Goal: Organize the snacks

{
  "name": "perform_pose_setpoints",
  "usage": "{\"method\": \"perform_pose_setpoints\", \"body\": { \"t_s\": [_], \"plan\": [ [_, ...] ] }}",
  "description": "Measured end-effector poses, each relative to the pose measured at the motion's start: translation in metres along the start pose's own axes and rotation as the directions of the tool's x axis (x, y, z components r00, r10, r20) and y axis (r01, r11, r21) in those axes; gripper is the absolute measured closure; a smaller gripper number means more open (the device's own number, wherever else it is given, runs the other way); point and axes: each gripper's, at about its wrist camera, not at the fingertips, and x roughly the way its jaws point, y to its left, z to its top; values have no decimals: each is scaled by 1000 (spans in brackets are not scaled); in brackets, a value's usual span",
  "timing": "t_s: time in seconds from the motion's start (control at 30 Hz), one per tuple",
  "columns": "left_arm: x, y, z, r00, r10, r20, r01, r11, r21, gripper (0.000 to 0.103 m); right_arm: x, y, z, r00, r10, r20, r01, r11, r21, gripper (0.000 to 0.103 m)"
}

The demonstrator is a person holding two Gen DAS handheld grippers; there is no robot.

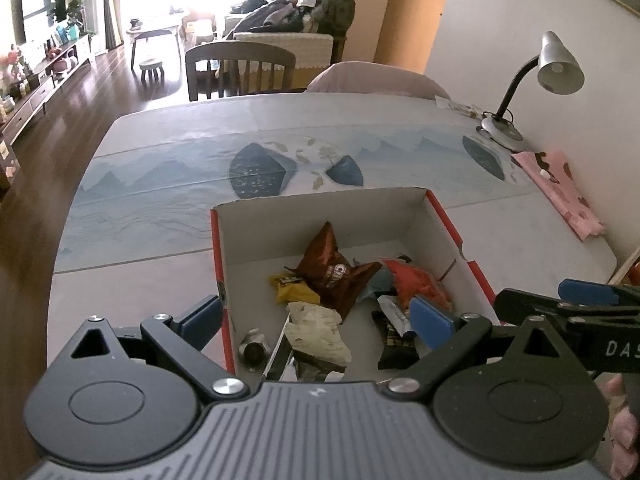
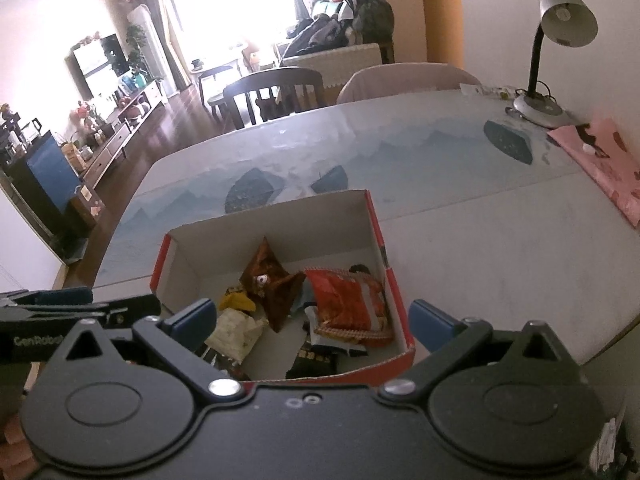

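A red-sided cardboard box [image 1: 452, 224] [image 2: 378, 232] with a white inside sits on the table and holds several snack packets: a brown packet [image 1: 332, 268] [image 2: 272, 280], an orange-red packet [image 1: 420, 280] [image 2: 344, 300], a yellow one [image 1: 292, 286] [image 2: 236, 300], a pale wrapper [image 1: 316, 332] [image 2: 236, 332] and a dark one [image 1: 396, 344] [image 2: 312, 360]. My left gripper [image 1: 316, 316] hovers open over the box's near end, nothing between its blue pads. My right gripper [image 2: 312, 320] is open too, above the box's near edge, empty. Each gripper shows at the other view's side.
A grey desk lamp [image 1: 552, 68] [image 2: 560, 20] stands at the table's far right by the wall, a pink cloth [image 1: 560, 188] [image 2: 608, 160] beside it. Two chairs [image 1: 240, 68] [image 2: 276, 92] stand behind the far edge. A small dark cylinder [image 1: 252, 350] lies in the box.
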Motion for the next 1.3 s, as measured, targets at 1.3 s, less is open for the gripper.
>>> {"method": "perform_pose_setpoints", "body": {
  "t_s": [1.3],
  "plan": [
    [-2, -9, -5, 998, -48, -33, 49, 999, 23, 3, -20, 1, -6, 999, -46, 3, 46, 999, 15, 2]
  ]
}}
